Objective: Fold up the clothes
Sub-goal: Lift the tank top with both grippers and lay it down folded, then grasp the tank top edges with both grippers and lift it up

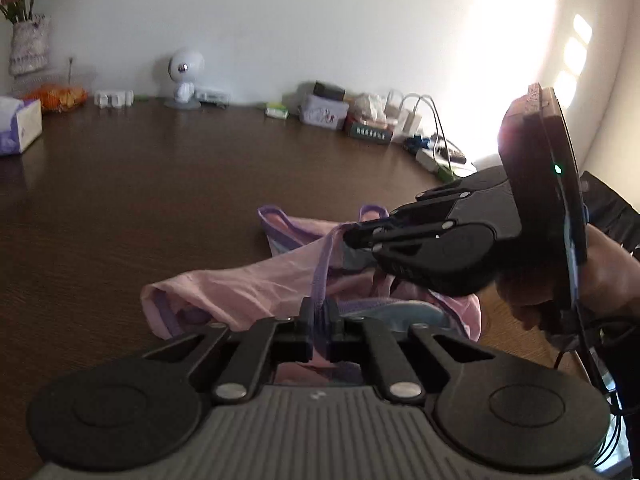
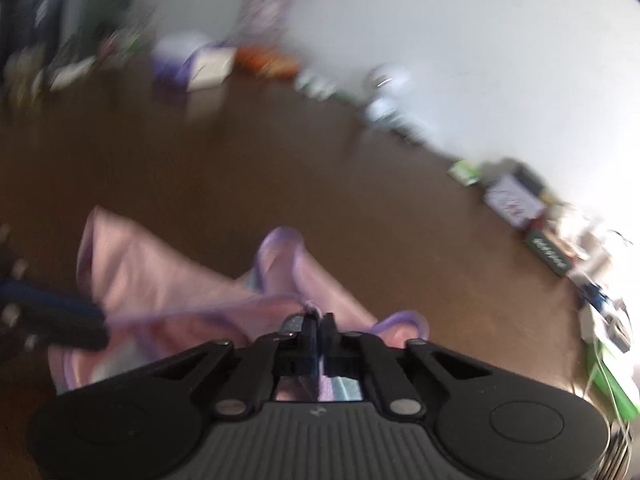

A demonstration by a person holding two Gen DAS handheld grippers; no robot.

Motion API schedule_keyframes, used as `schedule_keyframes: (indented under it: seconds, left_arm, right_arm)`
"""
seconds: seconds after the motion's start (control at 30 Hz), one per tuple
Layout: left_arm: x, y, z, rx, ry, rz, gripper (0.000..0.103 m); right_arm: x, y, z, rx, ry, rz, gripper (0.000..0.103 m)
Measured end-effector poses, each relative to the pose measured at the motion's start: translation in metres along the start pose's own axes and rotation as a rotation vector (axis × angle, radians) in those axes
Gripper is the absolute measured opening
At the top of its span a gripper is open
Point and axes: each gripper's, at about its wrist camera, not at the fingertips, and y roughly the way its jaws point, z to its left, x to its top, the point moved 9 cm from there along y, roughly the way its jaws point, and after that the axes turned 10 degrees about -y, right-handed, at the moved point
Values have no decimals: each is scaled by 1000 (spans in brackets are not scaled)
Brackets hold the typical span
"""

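Pink garment [image 1: 256,292], green box [image 1: 368,133] lettering illegible

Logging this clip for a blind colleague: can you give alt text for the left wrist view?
Both tongs pinch the purple trim of a pink garment above a dark wooden table: the left tongs low at centre, the right tongs reaching in from the right. Household clutter lines the far wall.

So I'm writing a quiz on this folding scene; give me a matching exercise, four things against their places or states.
Things:
1 left gripper
2 white round-headed robot figurine
3 purple-and-white tissue box
4 pink garment with purple trim

States:
A far edge by the wall
B lies crumpled on the dark wooden table
C table's left side
D shut on purple trim

Pairs: 1-D, 2-A, 3-C, 4-B
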Motion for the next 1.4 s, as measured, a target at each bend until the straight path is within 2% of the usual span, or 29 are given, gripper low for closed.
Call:
schedule_keyframes:
  seconds: [0.07,0.1,0.13,0.2,0.27,0.37,0.4,0.47,0.5,0.53,0.57,0.67,0.7,0.8,0.83,0.87,0.9,1.0,1.13,1.23,1.4]
  left_arm:
    - [2,-10,-1,19,-10,-35,7]
    - [2,-13,-3,51,-12,-74,15]
    - [1,-14,-10,83,7,-110,33]
    - [-3,-15,-33,92,56,-162,54]
    - [-8,-13,-57,81,100,-193,54]
    - [-20,-5,-74,129,188,-202,54]
    - [-25,-1,-77,152,215,-201,51]
    - [-32,1,-70,193,221,-197,37]
    - [-36,0,-66,215,224,-199,23]
    - [-37,-2,-60,234,229,-201,15]
    - [-37,-6,-54,248,233,-202,11]
    - [-28,-31,-47,258,267,-222,7]
    - [-24,-42,-50,248,283,-229,6]
    - [-12,-75,-61,218,347,-255,5]
    - [-12,-80,-65,208,366,-253,5]
    - [-12,-85,-69,199,383,-249,5]
    - [-13,-84,-70,194,386,-235,5]
    - [-18,-77,-66,193,378,-197,5]
    - [-10,-77,-58,190,345,-219,5]
    - [-2,-79,-58,182,343,-237,5]
    - [6,-78,-62,176,353,-249,5]
  right_arm:
    - [7,-32,-12,-28,87,-93,1]
    - [8,-52,-17,-39,130,-142,1]
    - [8,-70,-20,-50,162,-180,1]
    - [3,-100,-20,-74,199,-223,1]
    - [-4,-122,-19,-107,217,-240,1]
    - [-12,-147,-18,-140,245,-263,1]
    - [-15,-155,-19,-152,257,-271,1]
    - [-26,-171,-23,-180,288,-287,1]
    - [-33,-178,-26,-198,305,-287,1]
    - [-43,-184,-28,-218,317,-273,1]
    - [-55,-185,-28,-241,321,-250,1]
    - [-95,-169,-18,-299,272,-113,1]
    - [-104,-165,-12,-295,250,-84,1]
    - [-112,-162,19,-200,182,-81,4]
    - [-115,-162,30,-168,160,-80,11]
    - [-115,-161,37,-155,135,-81,23]
    - [-112,-160,41,-165,106,-83,26]
    - [-104,-154,57,-163,-2,-80,27]
    - [-98,-139,83,-112,-138,-60,28]
    - [-99,-130,95,-131,-217,-37,36]
    - [-99,-120,112,-134,-289,-43,35]
